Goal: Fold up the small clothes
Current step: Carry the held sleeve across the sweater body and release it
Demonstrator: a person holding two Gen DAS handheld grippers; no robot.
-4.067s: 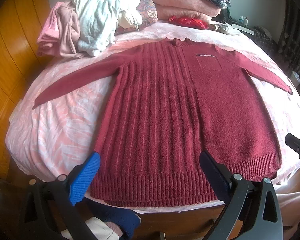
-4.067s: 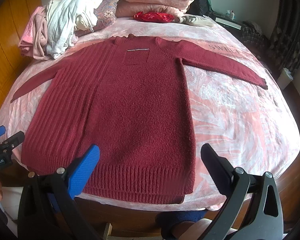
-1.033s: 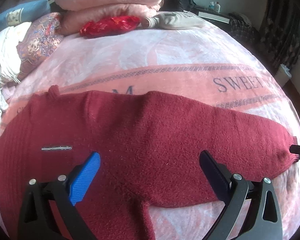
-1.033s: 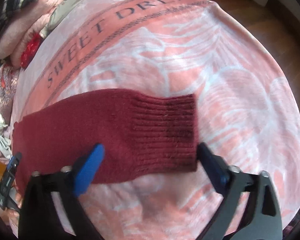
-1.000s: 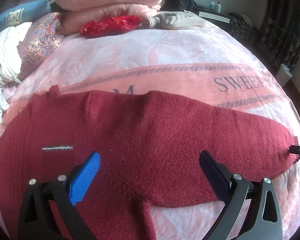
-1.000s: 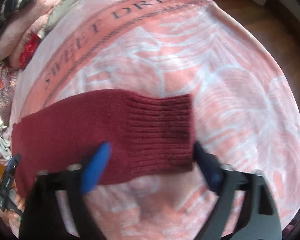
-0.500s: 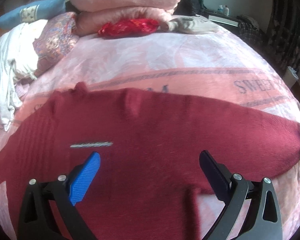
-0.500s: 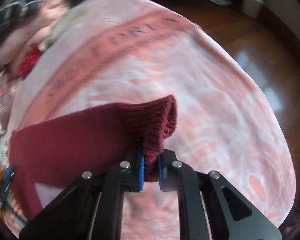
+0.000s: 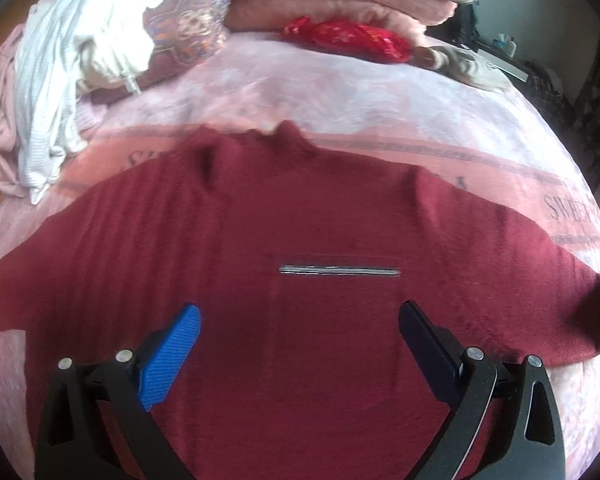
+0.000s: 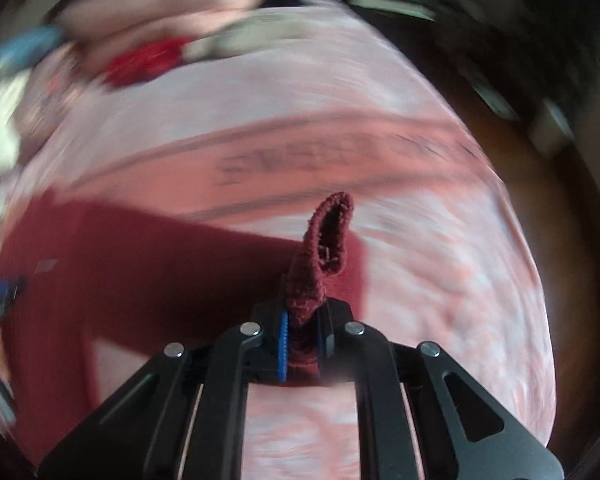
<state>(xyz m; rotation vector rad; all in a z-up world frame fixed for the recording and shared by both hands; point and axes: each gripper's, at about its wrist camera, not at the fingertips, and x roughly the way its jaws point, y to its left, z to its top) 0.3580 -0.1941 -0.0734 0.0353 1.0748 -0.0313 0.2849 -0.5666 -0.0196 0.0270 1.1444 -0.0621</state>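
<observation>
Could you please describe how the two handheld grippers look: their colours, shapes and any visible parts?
The left gripper has a black frame with silver rivets, one ribbed bright blue finger pad and one dark navy pad. The right gripper has the same black linked arms and rivets, with blue ribbed pads. No cables or sleeves show.

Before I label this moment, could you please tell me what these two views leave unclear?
- Left wrist view: the sweater's hem is cut off behind the left gripper.
- Right wrist view: motion blur makes the blanket lettering unreadable.
- Right wrist view: the cuff's pinched end is hidden between the right gripper's fingers.
</observation>
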